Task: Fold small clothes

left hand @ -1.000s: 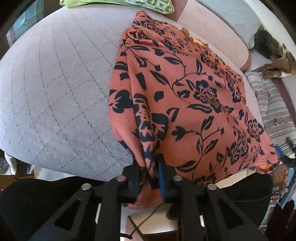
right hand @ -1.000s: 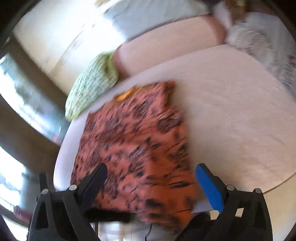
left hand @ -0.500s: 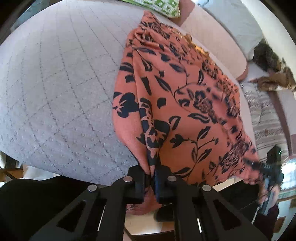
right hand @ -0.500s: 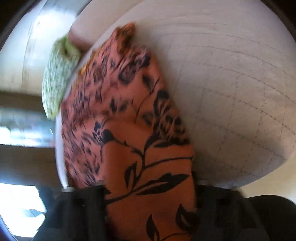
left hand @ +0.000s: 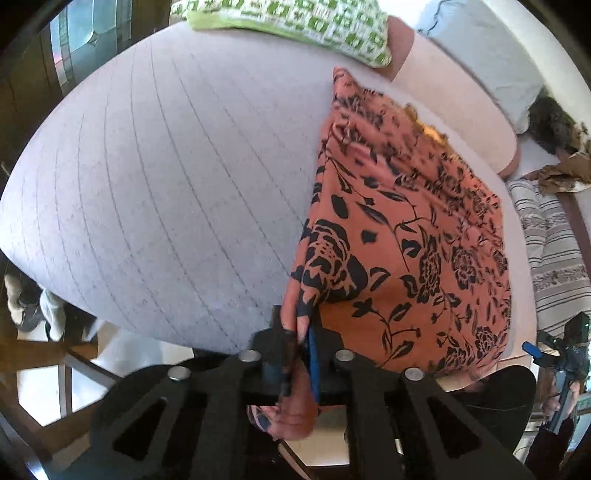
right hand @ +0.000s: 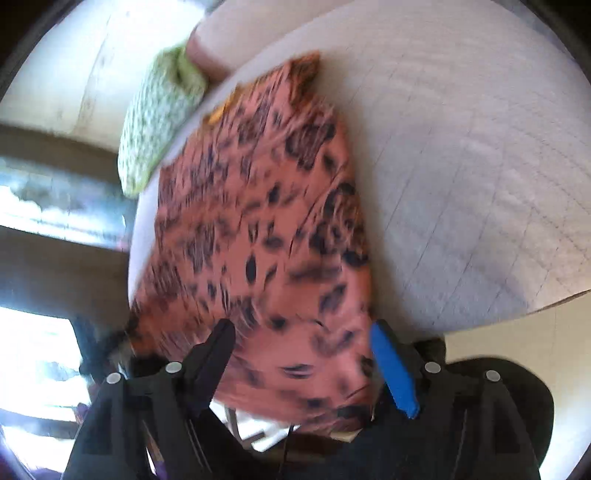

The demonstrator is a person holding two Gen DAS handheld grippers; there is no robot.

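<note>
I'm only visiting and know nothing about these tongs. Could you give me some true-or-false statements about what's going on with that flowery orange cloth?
1. The left tongs pinch an edge of the orange floral cloth. True.
2. The right tongs are clamped shut. False: they stand wide open, having just opened.
3. The cloth lies on a bare wooden floor. False: it lies on a pale quilted cushion.
4. A green-and-white pillow sits beyond the cloth. True.

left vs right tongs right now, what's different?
Left tongs are shut on a bunched corner of the orange floral garment. Right tongs stand wide, having just been opening, with the cloth edge between the tips but not pinched. Both sit at the garment's near edge.
</note>
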